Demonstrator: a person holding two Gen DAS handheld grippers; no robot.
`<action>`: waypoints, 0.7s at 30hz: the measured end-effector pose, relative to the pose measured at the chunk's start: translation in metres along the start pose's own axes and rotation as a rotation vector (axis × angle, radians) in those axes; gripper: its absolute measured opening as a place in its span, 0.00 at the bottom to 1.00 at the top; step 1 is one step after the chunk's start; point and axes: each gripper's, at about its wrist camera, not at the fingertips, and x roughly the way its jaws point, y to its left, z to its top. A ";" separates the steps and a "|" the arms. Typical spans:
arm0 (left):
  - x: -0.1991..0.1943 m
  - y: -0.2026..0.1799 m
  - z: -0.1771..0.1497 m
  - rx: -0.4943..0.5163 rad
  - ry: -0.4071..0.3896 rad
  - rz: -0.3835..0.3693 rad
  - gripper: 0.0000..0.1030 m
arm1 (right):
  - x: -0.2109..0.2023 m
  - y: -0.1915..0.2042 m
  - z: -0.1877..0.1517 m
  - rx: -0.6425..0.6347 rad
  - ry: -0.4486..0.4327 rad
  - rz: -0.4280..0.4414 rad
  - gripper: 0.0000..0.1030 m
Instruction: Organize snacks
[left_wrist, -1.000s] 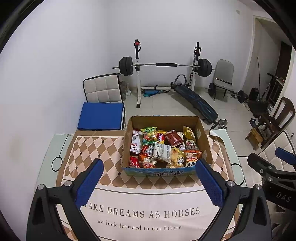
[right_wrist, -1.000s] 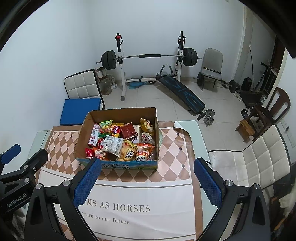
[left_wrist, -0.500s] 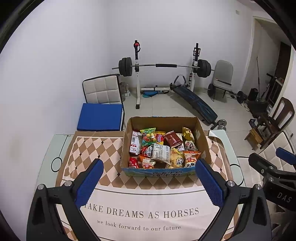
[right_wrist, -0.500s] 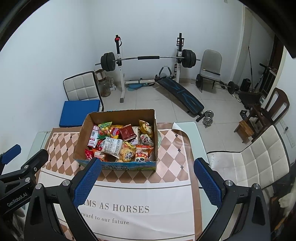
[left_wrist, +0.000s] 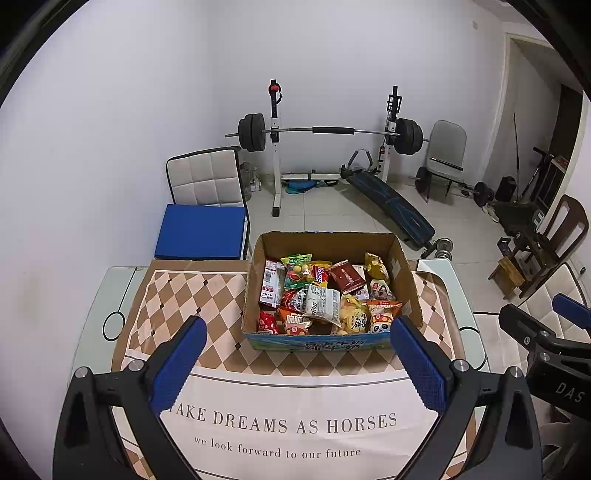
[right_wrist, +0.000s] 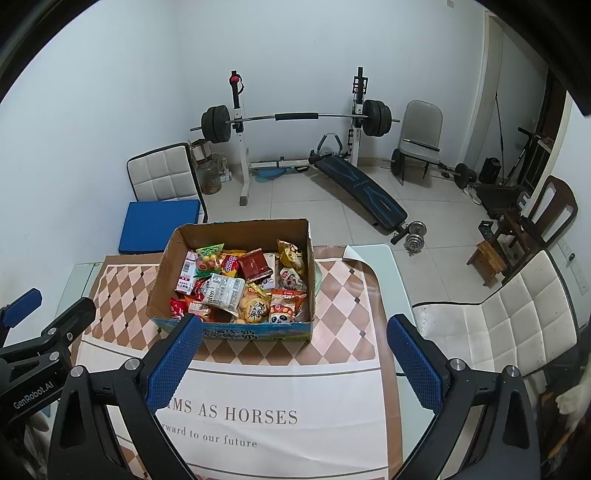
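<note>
An open cardboard box (left_wrist: 404, 269) full of several snack packets (left_wrist: 321, 304) stands on a table with a checked cloth (left_wrist: 184, 295). It also shows in the right wrist view (right_wrist: 310, 251), with its snack packets (right_wrist: 225, 290). My left gripper (left_wrist: 299, 363) is open and empty, held above the cloth just in front of the box. My right gripper (right_wrist: 295, 356) is open and empty, in front of the box and to its right. Each gripper shows at the edge of the other's view: the right one (left_wrist: 546, 332), the left one (right_wrist: 40, 325).
The cloth carries printed words (left_wrist: 288, 424) near the front. A white chair with a blue cushion (left_wrist: 201, 230) stands behind the table on the left, another white chair (right_wrist: 517, 325) on the right. A barbell rack (left_wrist: 328, 133), bench and weights fill the room behind.
Both views have shifted only slightly; the box sits a little lower in the right wrist view. Both grippers stay open and empty.
</note>
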 end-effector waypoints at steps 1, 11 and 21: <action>0.000 0.000 0.000 -0.001 -0.001 -0.001 0.99 | 0.000 0.000 0.000 0.002 0.000 0.003 0.99; -0.003 -0.001 0.001 0.000 -0.001 0.007 0.99 | -0.006 -0.002 0.003 0.003 0.002 0.001 0.99; -0.006 -0.002 0.003 0.002 -0.013 0.013 0.99 | -0.009 -0.002 0.004 0.002 -0.001 -0.001 0.99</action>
